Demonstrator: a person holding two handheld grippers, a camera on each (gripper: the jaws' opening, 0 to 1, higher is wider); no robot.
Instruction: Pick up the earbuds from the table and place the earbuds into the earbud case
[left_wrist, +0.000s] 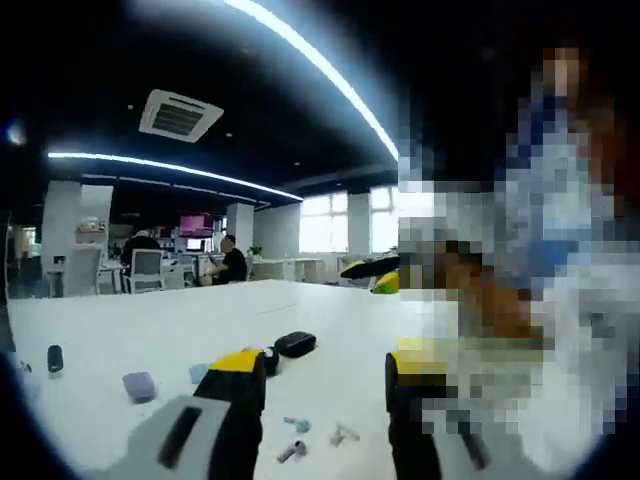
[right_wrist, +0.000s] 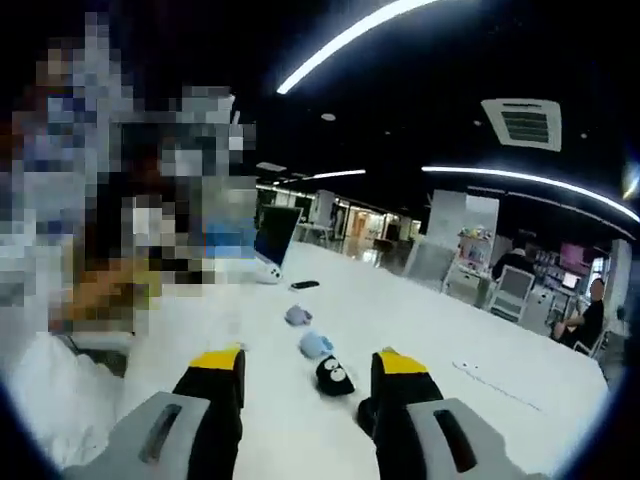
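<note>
Both tools hover above a long white worktop (left_wrist: 150, 330), jaws parted and nothing between them. In the left gripper view, the left tool (left_wrist: 325, 385) looks down on the near edge of the worktop, where three small pieces lie close together: a pale blue piece (left_wrist: 297, 424), a whitish piece (left_wrist: 343, 434) and a grey piece (left_wrist: 291, 452). These are probably the earbuds, though they are too small to tell with certainty. Further in sits a dark oval case (left_wrist: 295, 344), shut as far as can be seen, with a lilac case (left_wrist: 139, 386) toward the left edge and a small dark object (left_wrist: 55, 358) beyond it.

In the right gripper view, the right tool (right_wrist: 307, 385) faces a row of small items running away along the worktop: a black case with white markings (right_wrist: 335, 375) nearest, then a light blue case (right_wrist: 317, 345), a greyish one (right_wrist: 298, 316), and a flat dark object (right_wrist: 304, 285) near an open laptop (right_wrist: 274, 243).

The step in hand appears to be the approach to the first earbud. It is done well by lowering the left tool straight over one piece, jaws straddling it without nudging its neighbours, and closing gently, since so small and smooth a piece may skid on the slick surface. The case to receive them likely needs opening first.
</note>
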